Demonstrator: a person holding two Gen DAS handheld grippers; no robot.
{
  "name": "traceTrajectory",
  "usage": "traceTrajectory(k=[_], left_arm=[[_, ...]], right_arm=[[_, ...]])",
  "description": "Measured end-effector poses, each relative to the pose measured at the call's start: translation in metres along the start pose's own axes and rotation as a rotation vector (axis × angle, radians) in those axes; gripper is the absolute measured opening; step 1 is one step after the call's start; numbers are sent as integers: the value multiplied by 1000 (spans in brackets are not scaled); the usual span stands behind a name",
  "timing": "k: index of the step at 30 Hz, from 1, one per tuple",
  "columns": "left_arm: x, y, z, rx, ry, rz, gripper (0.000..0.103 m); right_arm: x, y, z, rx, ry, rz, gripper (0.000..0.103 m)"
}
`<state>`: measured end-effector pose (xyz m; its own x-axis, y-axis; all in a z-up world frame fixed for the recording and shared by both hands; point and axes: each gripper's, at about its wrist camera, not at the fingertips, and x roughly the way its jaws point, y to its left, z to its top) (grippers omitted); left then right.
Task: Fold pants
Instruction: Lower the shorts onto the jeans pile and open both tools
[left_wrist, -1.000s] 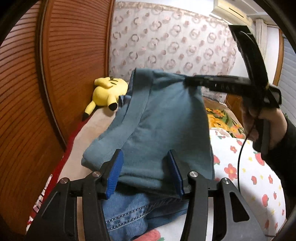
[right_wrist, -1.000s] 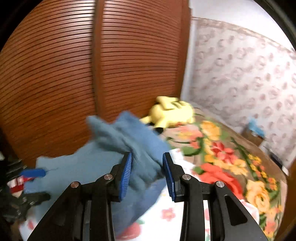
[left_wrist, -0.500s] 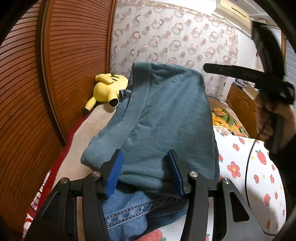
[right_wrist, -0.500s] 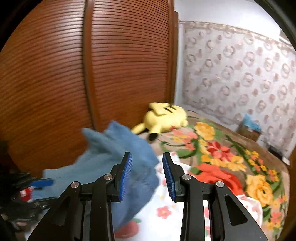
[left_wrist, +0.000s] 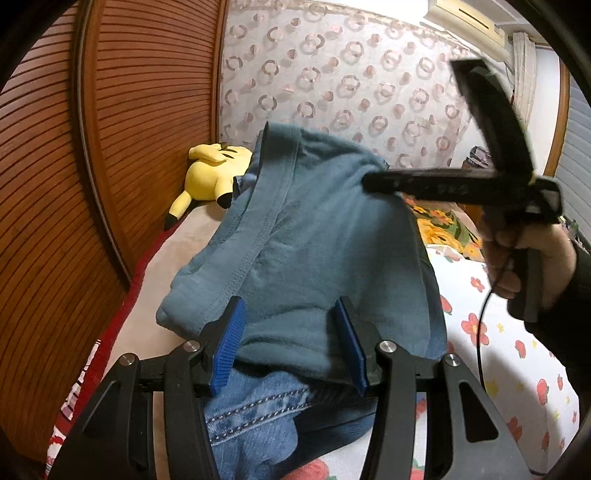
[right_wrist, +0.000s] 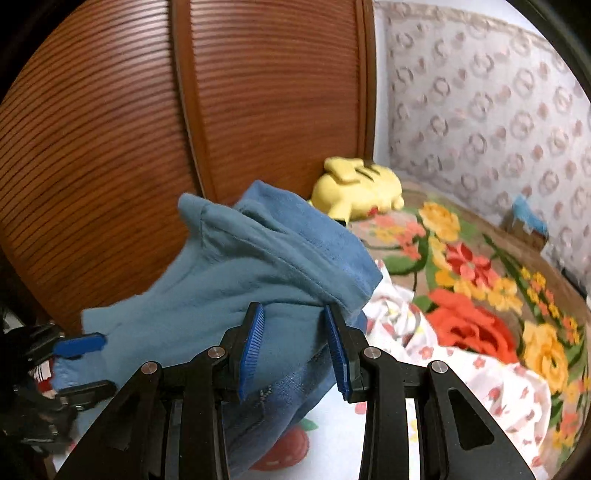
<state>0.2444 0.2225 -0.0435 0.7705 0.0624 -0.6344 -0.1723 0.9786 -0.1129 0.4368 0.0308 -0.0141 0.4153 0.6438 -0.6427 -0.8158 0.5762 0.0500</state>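
Since half a second ago, the right tool (right_wrist: 293, 343) has come down and back onto the raised edge of the teal fleece pants (left_wrist: 314, 251), where earlier it hung clear above them; the left tool (left_wrist: 291, 347) has kept its place. From the left wrist view the right tool's dark fingers (left_wrist: 384, 182) meet the top corner of the teal cloth, held by a hand (left_wrist: 532, 266) in a dark sleeve. From the right wrist view a fold of the cloth bunches between its blue ribbed pads (right_wrist: 251, 343), the jaws partly closed and gripping it. The left tool's jaws stand about half spread with the lower hem of the pants draped between and over its blue pads (left_wrist: 227, 350); whether they actually press the cloth cannot be told. The pants hang stretched between the two tools above the bed (left_wrist: 498, 332) with its white flowered sheet. Blue denim jeans (left_wrist: 258, 417) lie under them, just below the left tool. A yellow plush toy (left_wrist: 210, 173) lies further along the bed beside the slatted brown wooden door (left_wrist: 55, 221).
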Motion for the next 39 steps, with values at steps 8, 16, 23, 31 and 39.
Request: traceTrajectory(k=[8,16,23,31,39], left_arm=[[11,-3,1,21,-3,-10,51],[10,-3,3,11,-4,-10,51],[-2,-1,11,19,-23,-15,62],[-35,-13,23,54,-102,-3,79],[-61,-28,28,83,-145,-4,91]], right_arm=[[41,-19,12,48,58,5,35],[37,-24,10,80,46,16,35],[-1,-14,0,80,-10,10,36],[-58,7,-25,86,-76,0,36],[-103,27,-51,93,-100,-30,42]])
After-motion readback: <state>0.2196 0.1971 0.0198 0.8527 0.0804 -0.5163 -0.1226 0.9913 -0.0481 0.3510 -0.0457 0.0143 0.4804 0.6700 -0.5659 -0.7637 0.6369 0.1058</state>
